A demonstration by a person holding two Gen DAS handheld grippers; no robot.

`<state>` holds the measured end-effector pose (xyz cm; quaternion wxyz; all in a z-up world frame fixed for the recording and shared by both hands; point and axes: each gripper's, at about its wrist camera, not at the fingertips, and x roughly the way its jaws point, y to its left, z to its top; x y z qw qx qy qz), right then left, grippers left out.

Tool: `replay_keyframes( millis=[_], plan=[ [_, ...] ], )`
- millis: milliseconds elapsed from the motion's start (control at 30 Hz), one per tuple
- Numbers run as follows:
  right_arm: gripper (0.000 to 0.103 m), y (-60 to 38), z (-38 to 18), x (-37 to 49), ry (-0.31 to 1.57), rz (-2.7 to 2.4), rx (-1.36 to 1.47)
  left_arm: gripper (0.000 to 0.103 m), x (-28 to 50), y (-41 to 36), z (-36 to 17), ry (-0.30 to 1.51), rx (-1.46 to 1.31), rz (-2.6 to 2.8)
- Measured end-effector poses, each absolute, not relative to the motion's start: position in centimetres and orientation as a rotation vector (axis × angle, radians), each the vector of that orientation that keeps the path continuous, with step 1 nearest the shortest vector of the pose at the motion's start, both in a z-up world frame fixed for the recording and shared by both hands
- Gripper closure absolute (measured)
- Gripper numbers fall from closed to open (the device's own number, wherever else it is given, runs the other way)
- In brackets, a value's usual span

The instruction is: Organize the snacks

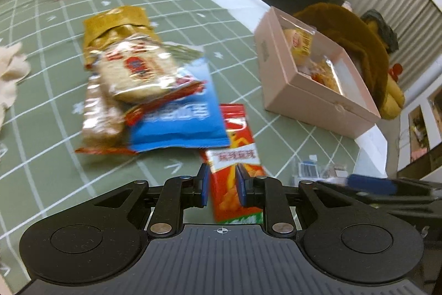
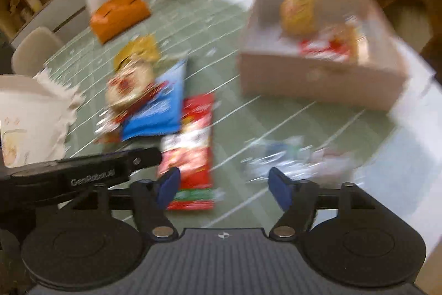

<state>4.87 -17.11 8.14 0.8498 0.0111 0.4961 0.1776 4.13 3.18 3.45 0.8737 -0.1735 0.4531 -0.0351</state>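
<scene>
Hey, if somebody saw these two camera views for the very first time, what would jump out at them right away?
First, the left gripper in the foreground, shut on a long red snack packet lying on the green checked tablecloth. Just beyond it sits a messy heap of snacks topped by a rice cracker pack over a blue packet. To the right stands an open pink box already holding a few snacks, while the right gripper hangs open above the table.

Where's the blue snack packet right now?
In the left wrist view the blue packet lies mid-table under the rice cracker packs, left of the pink box, its lower corner overlapping the red packet.
</scene>
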Motion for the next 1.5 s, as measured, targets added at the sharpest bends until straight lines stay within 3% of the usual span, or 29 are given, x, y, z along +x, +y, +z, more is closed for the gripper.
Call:
replay_keyframes(
  millis=[467,867,1100,1267,1367,1500],
  plan=[
    [0.030,-23.7,5.4,8.3,1.065,0.193,0.074,0.067,6.3,-4.3,3.0,0.937,0.032,-0.059],
    [0.028,-23.7,3.3,11.0,1.074,0.070,0.009,0.060,5.7,-3.1,3.0,0.940,0.016,-0.015],
    [0.021,-23.9,3.3,8.9,1.091,0.074,-0.006,0.042,6.8,-3.5,2.8,0.950,0.006,-0.039],
    [0.016,-23.3,3.2,7.2,1.109,0.122,-0.035,0.045,6.3,-3.3,2.7,0.930,0.031,-0.055],
    [0.016,-23.1,3.3,7.0,1.130,0.155,-0.058,0.057,6.2,-2.9,2.9,0.934,0.036,-0.021],
    [0.016,-23.1,4.1,6.3,1.094,0.171,-0.088,0.057,6.2,-2.3,2.9,0.938,0.013,-0.002]
  ],
)
